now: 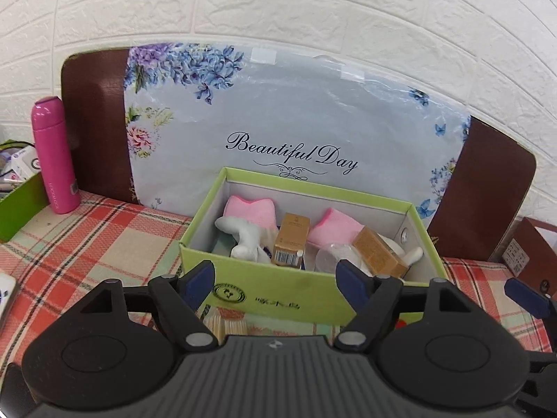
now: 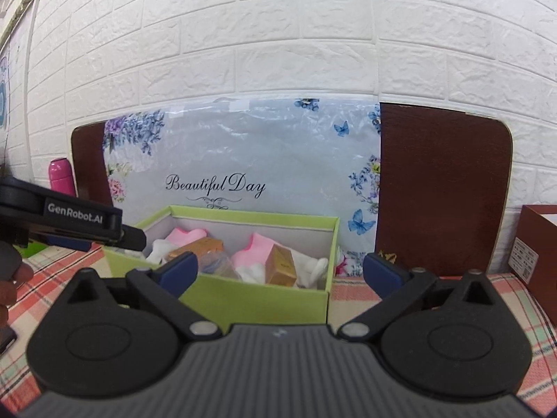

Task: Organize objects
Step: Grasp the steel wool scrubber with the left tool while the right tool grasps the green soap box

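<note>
Against the white brick-pattern wall [image 1: 313, 17], far side: a brown headboard [image 2: 442, 188] half covered by a plastic-wrapped floral pillow [image 1: 296, 111] printed "Beautiful Day". At far left, upright on the red plaid cloth [image 1: 104, 244], a pink flask [image 1: 54, 153]. At far right, a brown carton [image 2: 539, 244] with a white label.
</note>
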The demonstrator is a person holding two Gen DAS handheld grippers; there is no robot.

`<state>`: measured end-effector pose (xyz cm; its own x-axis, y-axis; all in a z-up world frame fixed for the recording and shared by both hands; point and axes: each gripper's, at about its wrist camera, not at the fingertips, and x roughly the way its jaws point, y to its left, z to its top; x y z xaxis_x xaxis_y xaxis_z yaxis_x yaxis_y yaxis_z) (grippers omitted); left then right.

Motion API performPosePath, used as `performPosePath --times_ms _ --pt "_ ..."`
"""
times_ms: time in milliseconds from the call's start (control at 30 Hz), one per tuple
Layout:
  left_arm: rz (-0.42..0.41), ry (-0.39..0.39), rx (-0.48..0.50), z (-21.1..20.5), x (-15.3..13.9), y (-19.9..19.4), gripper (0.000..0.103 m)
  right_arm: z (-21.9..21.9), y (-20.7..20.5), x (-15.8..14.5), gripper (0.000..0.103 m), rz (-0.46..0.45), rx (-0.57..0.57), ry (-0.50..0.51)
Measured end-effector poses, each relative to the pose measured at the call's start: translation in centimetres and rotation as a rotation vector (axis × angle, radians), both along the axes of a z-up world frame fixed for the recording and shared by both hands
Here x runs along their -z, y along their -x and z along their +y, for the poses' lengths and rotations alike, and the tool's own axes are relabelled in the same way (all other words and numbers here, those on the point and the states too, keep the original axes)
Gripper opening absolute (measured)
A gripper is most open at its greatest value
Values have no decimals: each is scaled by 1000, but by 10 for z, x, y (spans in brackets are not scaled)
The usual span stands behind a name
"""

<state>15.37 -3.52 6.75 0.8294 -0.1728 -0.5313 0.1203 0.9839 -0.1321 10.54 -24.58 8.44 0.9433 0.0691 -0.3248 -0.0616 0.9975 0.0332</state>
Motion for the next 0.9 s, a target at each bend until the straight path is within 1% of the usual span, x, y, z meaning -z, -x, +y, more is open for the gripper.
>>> performPosePath --times_ms 67,133,267,367,500,600,667,833,900 --pt "-8 -13 -2 1 1 13 80 1 12 2 103 8 -2 0" --pt "-11 -4 -3 5 4 26 80 2 24 5 103 16 1 -6" --pt "6 -7 -18 18 17 50 81 5 46 15 103 43 -5 -29" --pt "30 -18 -43 31 31 65 81 11 59 25 103 77 -19 -40" --pt "98 9 -80 49 52 77 81 23 69 43 103 135 -48 -40" --pt "130 22 -87 59 64 84 81 38 71 57 103 187 -88 -36" --pt "141 27 -86 61 67 87 81 50 71 65 103 207 -117 -19" --pt "124 61 -72 64 61 89 81 79 53 79 103 231 -158 64" --pt "118 69 -62 62 58 88 81 88 45 84 103 240 -176 73"
